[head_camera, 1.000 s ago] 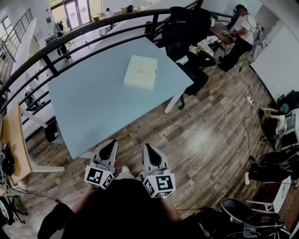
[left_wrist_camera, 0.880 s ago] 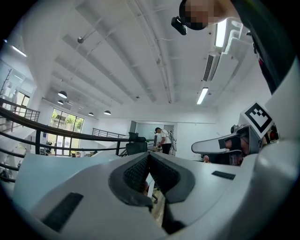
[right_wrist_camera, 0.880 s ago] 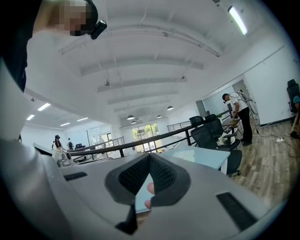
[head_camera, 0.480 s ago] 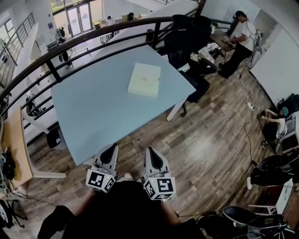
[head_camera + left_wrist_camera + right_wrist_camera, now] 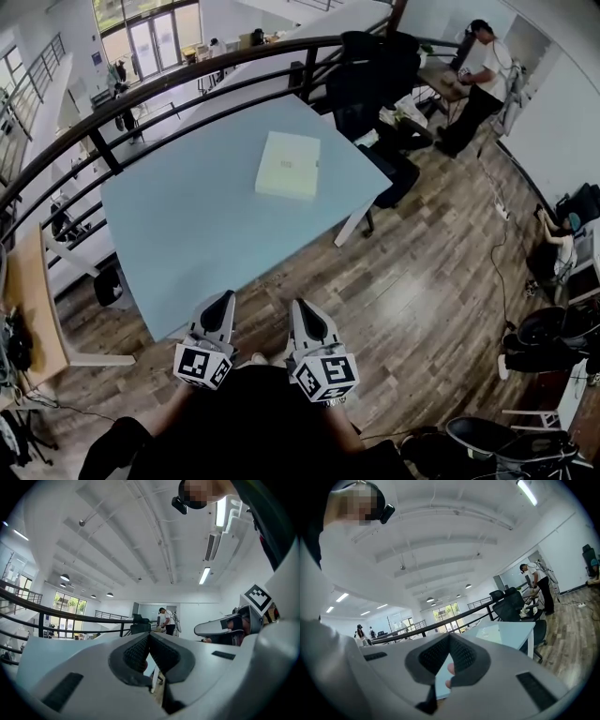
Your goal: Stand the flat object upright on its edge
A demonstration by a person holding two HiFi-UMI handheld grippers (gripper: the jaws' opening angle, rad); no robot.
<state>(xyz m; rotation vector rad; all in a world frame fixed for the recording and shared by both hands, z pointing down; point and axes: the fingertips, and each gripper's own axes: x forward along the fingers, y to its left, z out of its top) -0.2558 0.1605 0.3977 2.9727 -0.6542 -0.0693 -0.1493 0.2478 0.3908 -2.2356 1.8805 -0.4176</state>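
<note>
A flat, pale cream box (image 5: pixel 288 166) lies on its broad face on the light blue table (image 5: pixel 187 225), near the far right corner. Both grippers hover close to my body over the wooden floor, short of the table's near edge and well away from the box. In the head view my left gripper (image 5: pixel 224 297) points toward the table with its jaws pressed together and nothing between them. My right gripper (image 5: pixel 297 305) is beside it, also shut and empty. The left gripper view shows closed pads (image 5: pixel 140 651), and the right gripper view shows closed pads (image 5: pixel 461 656) with the table (image 5: pixel 506 632) ahead.
A dark metal railing (image 5: pixel 187 70) runs behind the table. Black office chairs (image 5: pixel 366 66) stand by the table's far right corner. A person (image 5: pixel 483 70) works at a desk at the back right. A wooden side table (image 5: pixel 28 300) is on the left, and a cable (image 5: pixel 492 234) crosses the floor.
The head view has drifted slightly. Both grippers stay shut in nearly the same place near my body, and the box has not moved.
</note>
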